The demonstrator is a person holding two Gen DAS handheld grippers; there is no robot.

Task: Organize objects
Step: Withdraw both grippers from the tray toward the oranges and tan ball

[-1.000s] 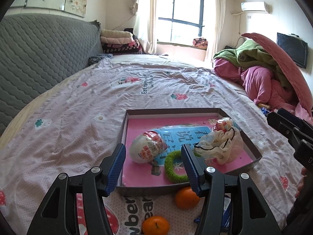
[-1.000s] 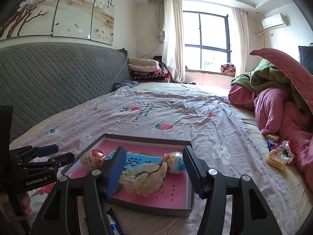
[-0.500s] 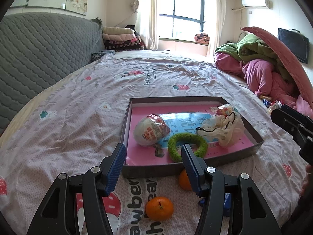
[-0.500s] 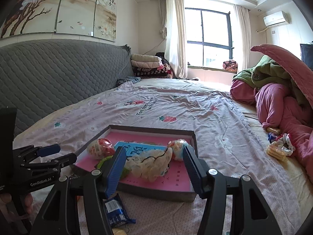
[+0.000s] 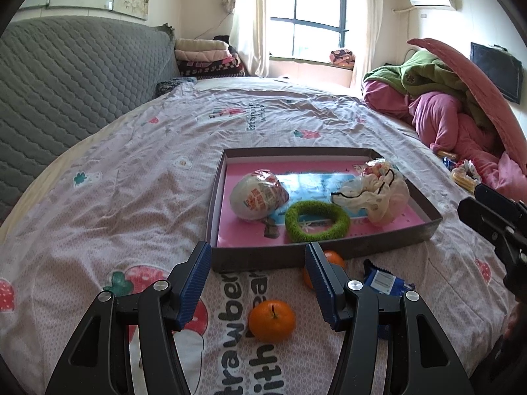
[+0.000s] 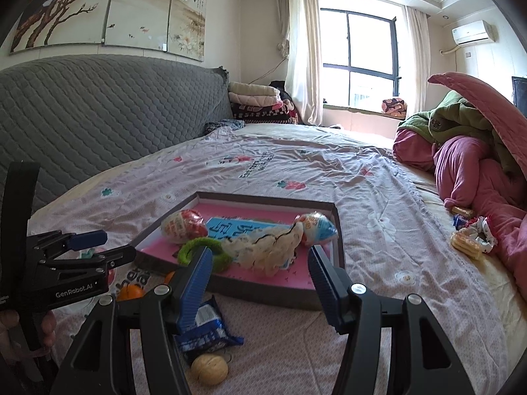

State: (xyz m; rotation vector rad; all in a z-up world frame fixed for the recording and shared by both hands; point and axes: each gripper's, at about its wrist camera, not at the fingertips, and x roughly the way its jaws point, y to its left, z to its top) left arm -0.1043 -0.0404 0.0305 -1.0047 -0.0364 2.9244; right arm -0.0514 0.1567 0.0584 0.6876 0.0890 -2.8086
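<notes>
On the bed [image 5: 138, 197], pink sheet w/ strawberry print; large grey lettering partly readable near the left gripper: "strawber…" and "with".

1. Tray [image 5: 217, 197]: shallow grey box, pink liner, blue panel w/ Chinese characters (not readable at this size). Sits mid-bed.
2. In tray: egg-shaped snack [image 5: 258, 194] in foil wrap, red-and-white label, text too small to read; green ring [image 5: 317, 219] beside it; white cloth item w/ black cord [image 5: 378, 197] at the right; second wrapped egg [image 6: 316, 227] behind the cloth.
3. Outside tray, near edge: orange [image 5: 271, 320] on the lettering; second orange [image 5: 332, 258] touching the tray wall, partly hidden by a finger; blue snack packet [image 5: 382, 281], white label, print unreadable; small tan ball [image 6: 209, 369] beside the packet (right wrist view only).
4. Far right, by the pink bedding [image 5: 461, 131]: more wrapped snacks [image 6: 466, 245], well apart from the tray.

Left gripper [image 5: 257, 258]: blue-padded fingers [image 5: 194, 283] stand apart, nothing between the pads, touching nothing; the near orange lies below and between them on the sheet. Body reads "GenRobot.AI" in the right wrist view.

Right gripper [image 6: 258, 263]: fingers [image 6: 194, 286] likewise apart and empty, hovering before the tray's near wall; blue packet lies under the left finger (contact cannot be told).
</notes>
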